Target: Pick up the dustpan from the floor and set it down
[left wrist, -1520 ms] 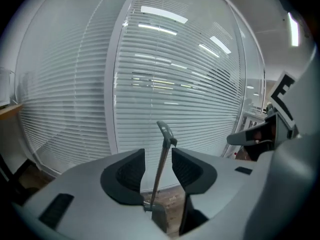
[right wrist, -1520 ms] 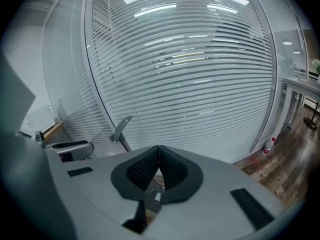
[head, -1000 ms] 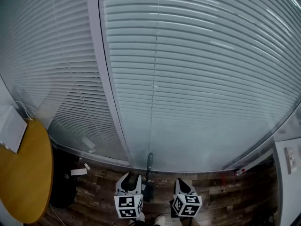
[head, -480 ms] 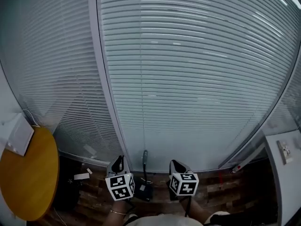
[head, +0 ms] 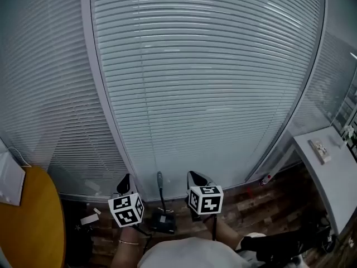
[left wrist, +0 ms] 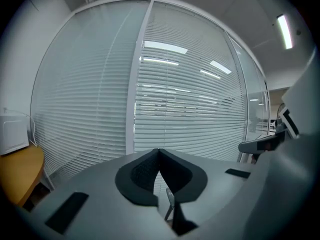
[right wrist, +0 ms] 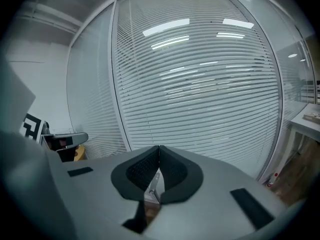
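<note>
The dark dustpan stands on the wooden floor against the glass wall, its long handle pointing up. In the head view it sits between my two grippers and neither touches it. My left gripper is to its left, and my right gripper is to its right. The left gripper has just closed, its dark pads meeting with nothing between them. The right gripper is likewise shut and empty. Both point at the blinds.
A glass wall with white blinds and a white frame post fills the front. A round yellow table with a white box is at the left, a white desk at the right. Small white items lie on the floor.
Both grippers have risen from low beside the dustpan and now point more level at the blinds. The dustpan stays on the floor. The head view has lifted and swung right.
</note>
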Demonstrator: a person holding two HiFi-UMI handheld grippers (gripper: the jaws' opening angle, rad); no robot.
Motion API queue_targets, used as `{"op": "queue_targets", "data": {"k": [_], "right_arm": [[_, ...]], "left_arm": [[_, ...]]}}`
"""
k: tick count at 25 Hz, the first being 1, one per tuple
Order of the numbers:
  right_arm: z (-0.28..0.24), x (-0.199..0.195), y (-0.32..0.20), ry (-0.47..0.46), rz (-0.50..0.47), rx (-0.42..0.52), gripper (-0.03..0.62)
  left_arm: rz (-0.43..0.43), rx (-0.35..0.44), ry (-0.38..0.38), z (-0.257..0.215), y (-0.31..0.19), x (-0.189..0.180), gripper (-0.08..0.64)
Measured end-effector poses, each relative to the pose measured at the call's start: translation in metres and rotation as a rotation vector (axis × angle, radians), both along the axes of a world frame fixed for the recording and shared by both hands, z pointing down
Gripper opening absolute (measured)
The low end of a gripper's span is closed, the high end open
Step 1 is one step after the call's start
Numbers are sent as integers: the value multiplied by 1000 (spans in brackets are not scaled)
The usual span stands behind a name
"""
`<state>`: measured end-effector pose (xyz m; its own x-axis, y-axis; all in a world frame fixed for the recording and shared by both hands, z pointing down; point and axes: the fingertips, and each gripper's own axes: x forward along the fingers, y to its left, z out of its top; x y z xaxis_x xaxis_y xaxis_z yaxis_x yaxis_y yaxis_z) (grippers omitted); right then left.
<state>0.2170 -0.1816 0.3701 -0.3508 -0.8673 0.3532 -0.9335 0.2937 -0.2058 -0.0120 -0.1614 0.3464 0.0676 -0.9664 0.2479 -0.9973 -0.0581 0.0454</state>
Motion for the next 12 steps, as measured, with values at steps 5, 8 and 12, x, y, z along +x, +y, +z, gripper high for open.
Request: {"op": "queue_targets", "data": {"k": [5, 8, 12], "right_arm": [[0, -14, 15, 18, -7, -6, 32], [-4, -17, 20, 37, -4, -3, 32], [-12, -22, 23, 51, 9, 1, 32]], "left_arm": [[28, -5, 1, 2, 5, -4, 18], [42, -13, 1, 3, 9, -6, 18], [52, -17, -3, -3, 13, -12, 18]]}}
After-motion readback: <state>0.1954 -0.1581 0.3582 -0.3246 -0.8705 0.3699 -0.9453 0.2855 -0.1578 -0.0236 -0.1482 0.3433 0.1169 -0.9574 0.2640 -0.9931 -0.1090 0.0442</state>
